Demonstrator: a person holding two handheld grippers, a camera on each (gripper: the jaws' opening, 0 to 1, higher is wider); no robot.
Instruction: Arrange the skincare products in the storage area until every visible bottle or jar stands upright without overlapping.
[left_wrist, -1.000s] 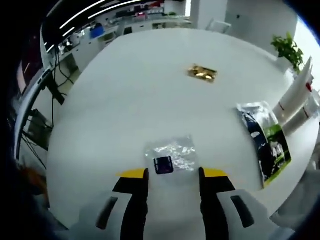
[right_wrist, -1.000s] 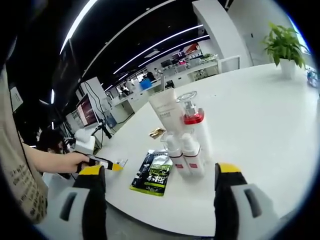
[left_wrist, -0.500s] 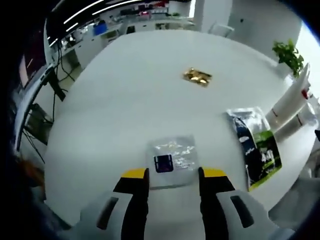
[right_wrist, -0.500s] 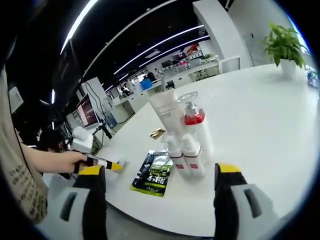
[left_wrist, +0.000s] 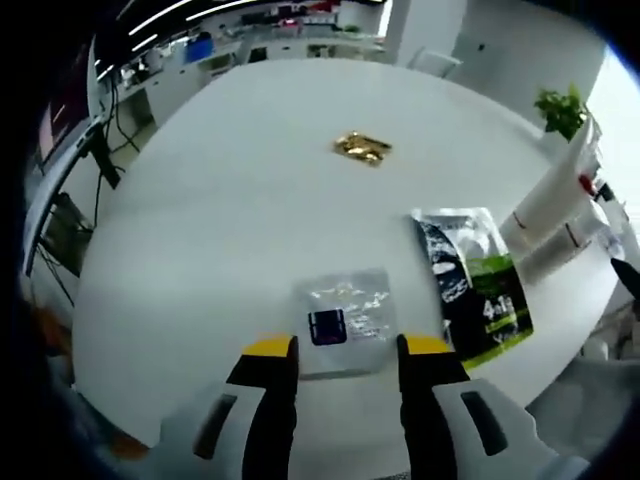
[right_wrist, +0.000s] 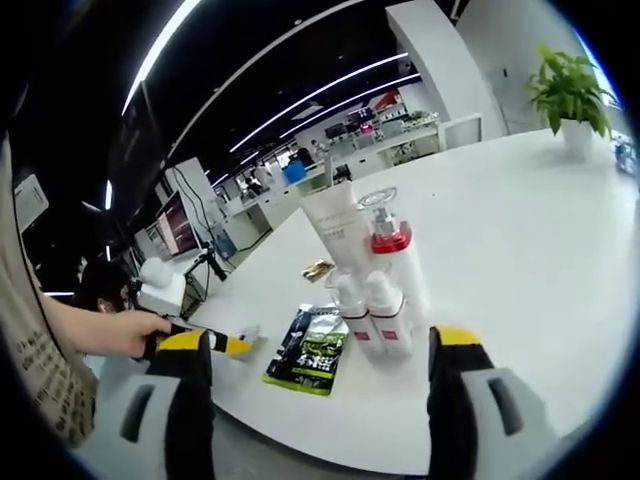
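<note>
4 skincare bottles (right_wrist: 375, 290) are seen standing upright, clustered together near the table's (right_wrist: 520, 230) near edge, with a green-black pouch (right_wrist: 313, 349) lying just beside them. The left gripper (left_wrist: 346, 350) is held with jaws apart over a clear sachet (left_wrist: 343, 312) near the table's edge. The right gripper (right_wrist: 320, 352) is spread wide, nothing held.

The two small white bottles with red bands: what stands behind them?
Behind the two small white bottles with red bands stand a white tube and a red-collared pump bottle. Their lower parts are covered.
</note>
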